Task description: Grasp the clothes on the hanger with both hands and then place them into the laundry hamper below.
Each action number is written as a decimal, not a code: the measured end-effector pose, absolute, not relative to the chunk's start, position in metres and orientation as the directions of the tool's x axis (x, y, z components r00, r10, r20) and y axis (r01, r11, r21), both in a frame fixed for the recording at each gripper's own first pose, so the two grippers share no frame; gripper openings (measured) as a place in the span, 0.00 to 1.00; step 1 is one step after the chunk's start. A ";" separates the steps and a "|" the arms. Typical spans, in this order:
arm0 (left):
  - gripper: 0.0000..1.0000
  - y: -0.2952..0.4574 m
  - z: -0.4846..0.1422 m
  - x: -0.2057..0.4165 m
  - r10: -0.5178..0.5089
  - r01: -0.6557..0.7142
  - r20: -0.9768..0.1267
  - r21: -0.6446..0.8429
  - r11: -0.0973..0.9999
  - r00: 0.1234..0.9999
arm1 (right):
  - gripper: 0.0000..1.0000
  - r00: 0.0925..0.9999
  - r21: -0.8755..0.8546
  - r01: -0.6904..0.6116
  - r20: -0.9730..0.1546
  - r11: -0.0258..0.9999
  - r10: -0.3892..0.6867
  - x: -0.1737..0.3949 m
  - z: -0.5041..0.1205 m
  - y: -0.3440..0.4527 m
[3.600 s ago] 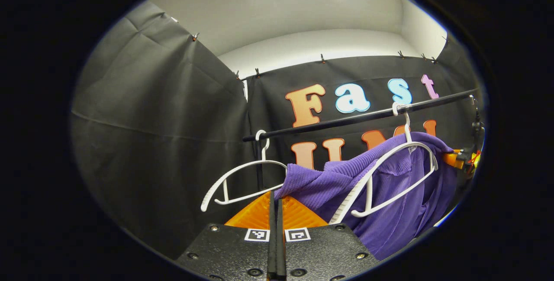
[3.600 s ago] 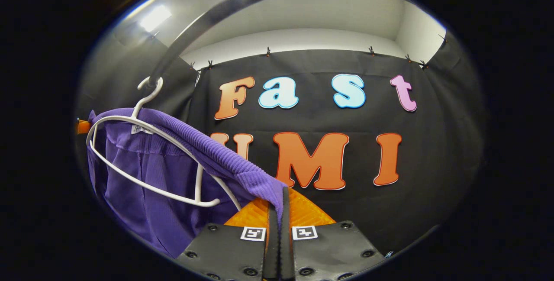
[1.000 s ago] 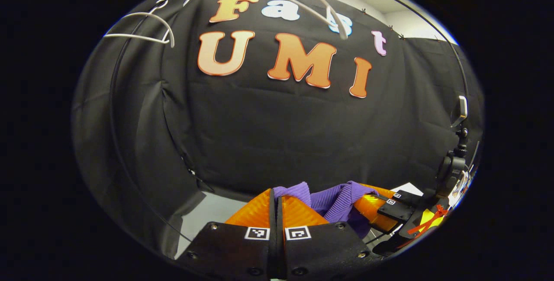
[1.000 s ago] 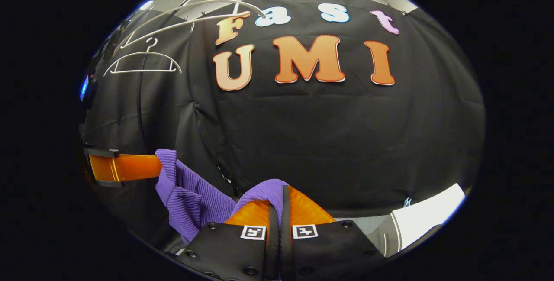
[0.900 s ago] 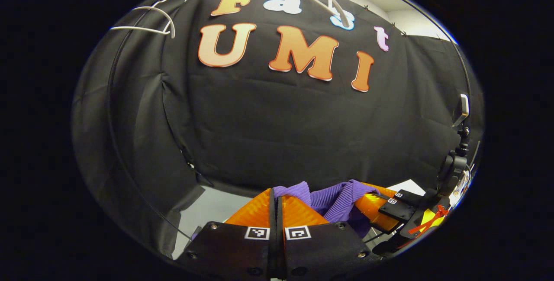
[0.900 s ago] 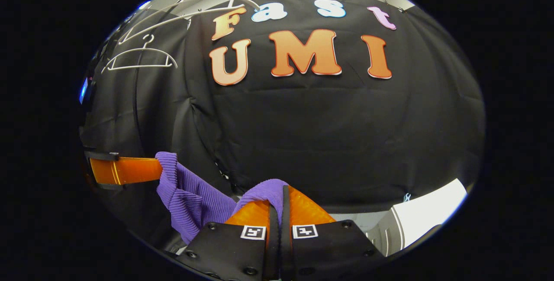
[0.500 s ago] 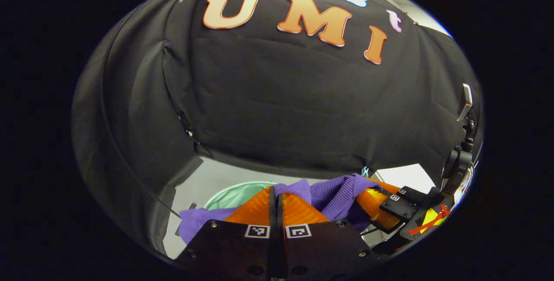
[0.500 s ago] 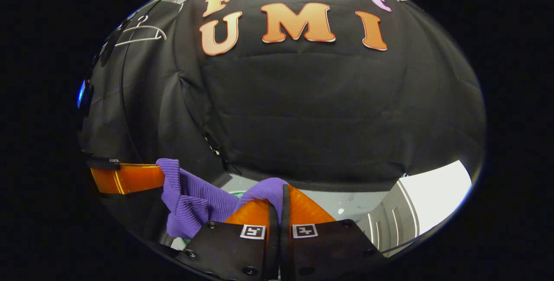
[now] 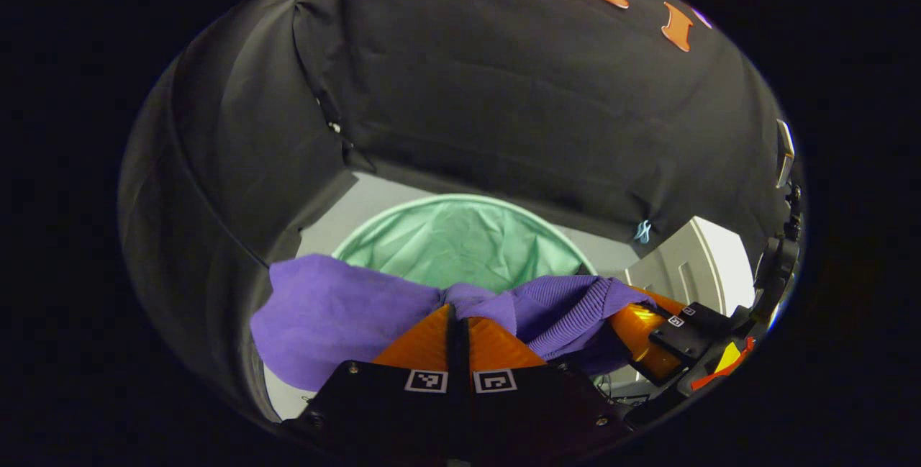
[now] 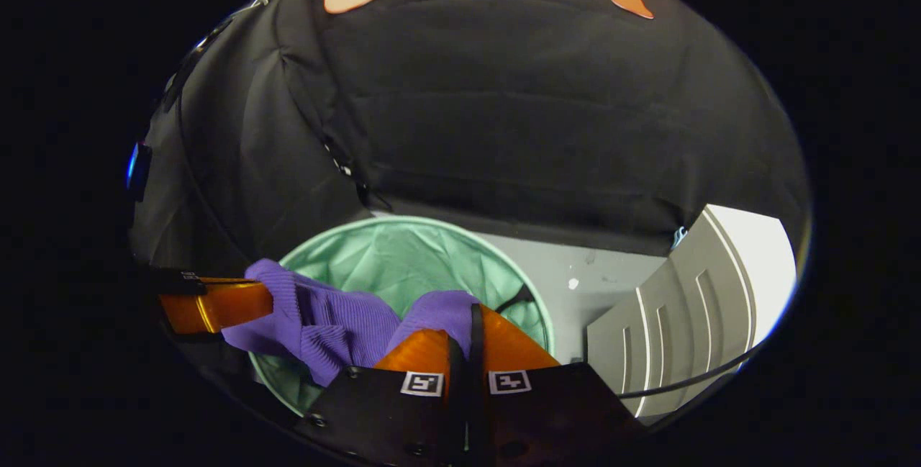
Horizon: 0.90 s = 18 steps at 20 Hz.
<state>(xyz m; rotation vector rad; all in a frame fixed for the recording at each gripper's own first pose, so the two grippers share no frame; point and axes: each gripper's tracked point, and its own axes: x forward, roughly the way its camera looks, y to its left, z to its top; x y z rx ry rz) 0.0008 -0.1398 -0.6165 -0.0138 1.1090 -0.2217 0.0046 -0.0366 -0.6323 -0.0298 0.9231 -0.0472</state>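
Observation:
The purple ribbed garment [image 9: 324,312] hangs off the hanger, stretched between both grippers above the hamper. My left gripper [image 9: 457,309] is shut on a bunched fold of it; cloth spreads to both sides of the orange fingers. Off to the right, the right gripper [image 9: 633,316] pinches the other end. In the right gripper view, my right gripper [image 10: 471,309] is shut on the purple garment [image 10: 324,319], and the left gripper [image 10: 248,301] holds it at the left. The round mint-green laundry hamper [image 9: 460,237] lies open below, also seen as the hamper [image 10: 403,255] under the cloth.
A grey floor [image 10: 583,269] surrounds the hamper. A white panelled board [image 10: 683,323] stands to the right of it. The black cloth wall [image 9: 504,93] rises right behind the hamper, with a thin black cable [image 10: 194,186] running down on the left.
Both grippers have come down and tipped forward with the garment still pinched. The hamper has come into view beneath it, and the empty hangers and rail have slid out at the top.

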 end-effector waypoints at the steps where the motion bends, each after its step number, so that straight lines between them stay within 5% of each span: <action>1: 0.00 -0.136 -0.629 -0.004 -0.171 0.163 -0.900 -0.113 0.980 0.401 | 0.10 0.581 -0.052 0.029 -0.812 0.998 -0.059 0.001 -0.645 -0.037; 8: 0.03 -0.117 -0.695 -0.041 -0.070 0.141 -0.970 -0.038 0.989 0.234 | 0.11 0.412 -0.060 0.071 -0.907 0.996 -0.084 -0.037 -0.711 -0.044; 13: 0.15 -0.130 -0.704 -0.062 -0.132 0.102 -0.980 -0.117 0.988 0.152 | 0.20 0.392 -0.064 0.072 -0.916 0.995 -0.087 -0.041 -0.715 -0.044; 15: 0.41 -0.126 -0.703 -0.062 -0.126 0.095 -0.980 -0.112 0.989 0.156 | 0.48 0.415 -0.049 0.086 -0.906 0.995 -0.081 -0.035 -0.707 -0.043; 18: 0.81 -0.125 -0.684 -0.054 -0.125 0.090 -0.972 -0.109 0.990 0.201 | 0.67 0.449 -0.031 0.114 -0.890 0.993 -0.079 -0.026 -0.687 -0.046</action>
